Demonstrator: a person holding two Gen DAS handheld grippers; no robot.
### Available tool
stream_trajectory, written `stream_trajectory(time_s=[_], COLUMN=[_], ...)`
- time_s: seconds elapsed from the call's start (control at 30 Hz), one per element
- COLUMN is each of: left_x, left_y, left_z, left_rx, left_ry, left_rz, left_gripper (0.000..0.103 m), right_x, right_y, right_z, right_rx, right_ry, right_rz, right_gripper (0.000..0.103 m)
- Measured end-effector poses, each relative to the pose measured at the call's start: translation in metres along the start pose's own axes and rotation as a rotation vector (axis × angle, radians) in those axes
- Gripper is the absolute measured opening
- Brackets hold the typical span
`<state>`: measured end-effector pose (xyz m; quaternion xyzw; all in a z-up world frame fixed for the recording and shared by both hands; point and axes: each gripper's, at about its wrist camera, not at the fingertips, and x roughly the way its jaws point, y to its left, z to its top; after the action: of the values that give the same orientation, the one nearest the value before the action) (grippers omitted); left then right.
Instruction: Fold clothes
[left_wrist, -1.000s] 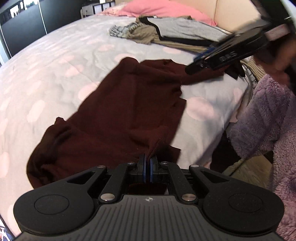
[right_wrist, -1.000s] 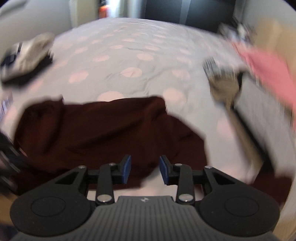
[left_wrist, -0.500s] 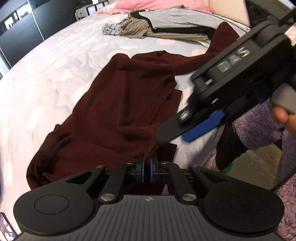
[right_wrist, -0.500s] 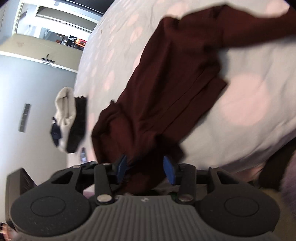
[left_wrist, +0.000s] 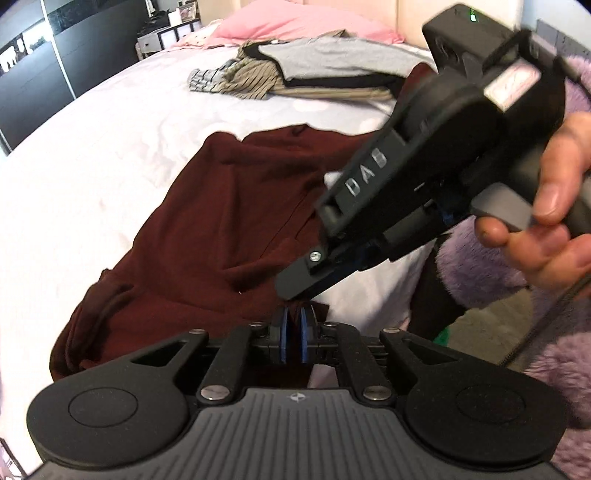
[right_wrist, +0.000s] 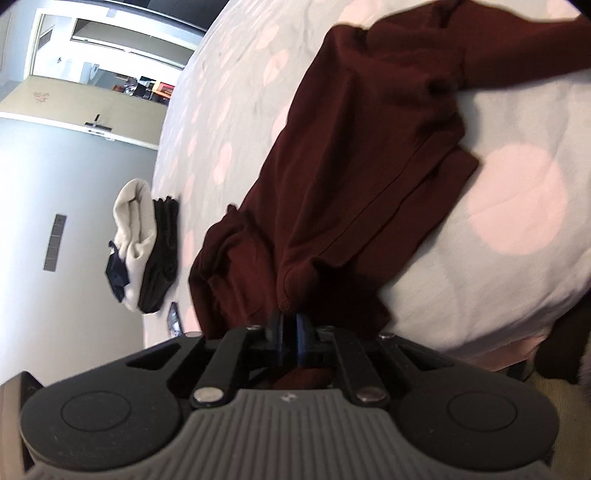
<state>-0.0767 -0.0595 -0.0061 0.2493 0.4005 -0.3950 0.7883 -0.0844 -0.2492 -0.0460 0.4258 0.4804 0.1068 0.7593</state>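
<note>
A dark maroon garment (left_wrist: 229, 206) lies spread on the spotted bedspread (left_wrist: 110, 129), its near hem hanging over the bed's edge. My left gripper (left_wrist: 293, 314) pinches that hem; its jaws are opening slightly, with cloth still between the pads. My right gripper (left_wrist: 295, 286), held by a hand (left_wrist: 554, 221), reaches in from the right and points down just above the left one. In the right wrist view the right gripper (right_wrist: 290, 321) is closing on a fold of the maroon garment (right_wrist: 362, 155) at the hem, pads pressed on the cloth.
A stack of folded clothes (left_wrist: 325, 74) and a pink pillow (left_wrist: 295, 22) sit at the bed's far end. A white and black clothes heap (right_wrist: 144, 243) lies at the other end. A purple fluffy sleeve (left_wrist: 554, 350) fills the right side, beside the bed's edge (right_wrist: 480, 325).
The right gripper swung down from over the far sleeve, rolled, came in beside the left gripper and closed on the hem. The left gripper kept its place on the cloth.
</note>
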Motion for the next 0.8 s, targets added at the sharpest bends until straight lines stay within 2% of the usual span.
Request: stream_trajectory(time_s=[0.13,0.2,0.37,0.47,0.53,0.6,0.7,0.8], left_x=[-0.019,-0.026,-0.024,-0.009,0.003,0.016,0.041,0.069], left_y=[0.010,0.015,0.015,0.010,0.005,0.000,-0.008,-0.020], left_z=[0.012,0.021,0.052,0.074,0.091,0.109,0.133,0.150], left_rx=[0.036,0.089,0.330,0.473,0.564,0.622,0.635,0.644], left_ry=[-0.007,-0.012,-0.038,-0.038,-0.040,-0.039,-0.016,0.023], left_rz=[-0.039,-0.039,-0.023,-0.048,-0.068,-0.086,-0.122,-0.159], left_gripper=[0.010,0.011,0.011,0.011,0.011,0.017,0.031,0.036], right_x=[-0.021,-0.034,-0.060,-0.068,-0.072,-0.072,-0.072,-0.073], right_y=[0.003,0.001,-0.013,-0.021,-0.025,-0.029,-0.037,-0.043], right_z=[0.010,0.015,0.015,0.013,0.012,0.013,0.013,0.013], right_rx=[-0.090,-0.142,-0.211,-0.235,-0.234,-0.229,-0.231,-0.228], right_ry=[0.011,0.030,0.100,0.125,0.127,0.124,0.121,0.127], right_rz=[-0.092,-0.150,-0.270,-0.322,-0.331,-0.323,-0.304,-0.286], right_gripper=[0.006,0.005,0.004,0.004,0.004,0.004,0.004,0.004])
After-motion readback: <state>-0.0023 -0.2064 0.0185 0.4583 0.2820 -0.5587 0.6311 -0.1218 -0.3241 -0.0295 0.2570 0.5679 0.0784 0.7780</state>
